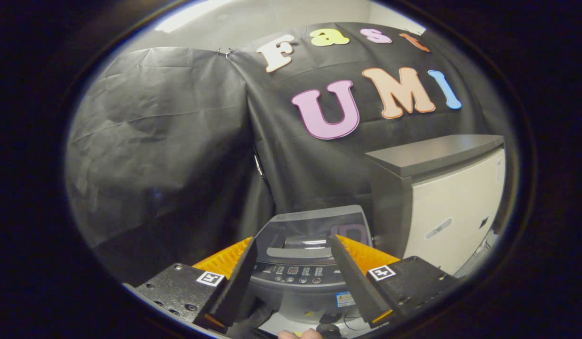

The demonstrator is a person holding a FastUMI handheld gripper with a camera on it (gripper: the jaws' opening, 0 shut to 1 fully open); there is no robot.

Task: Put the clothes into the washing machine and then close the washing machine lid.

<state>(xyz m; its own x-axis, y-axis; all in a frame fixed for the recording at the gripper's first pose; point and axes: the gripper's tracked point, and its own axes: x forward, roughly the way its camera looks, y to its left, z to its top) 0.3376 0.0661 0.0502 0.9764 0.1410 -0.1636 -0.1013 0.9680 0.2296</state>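
— While the gripper [291, 263] is hovering, jaws spread wide and empty, where is the washing machine [302, 263]?
— Sitting just beyond them, lid [314, 226] shut, beside a cabinet [441, 197]; its base is hidden.

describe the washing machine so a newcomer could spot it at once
Start at the tall white cabinet with a grey top, standing against the black cloth wall. Left of it and lower sits the washing machine, framed between the open gripper fingers. Its glossy grey lid, lying closed, and the row of buttons along its front edge set it apart.
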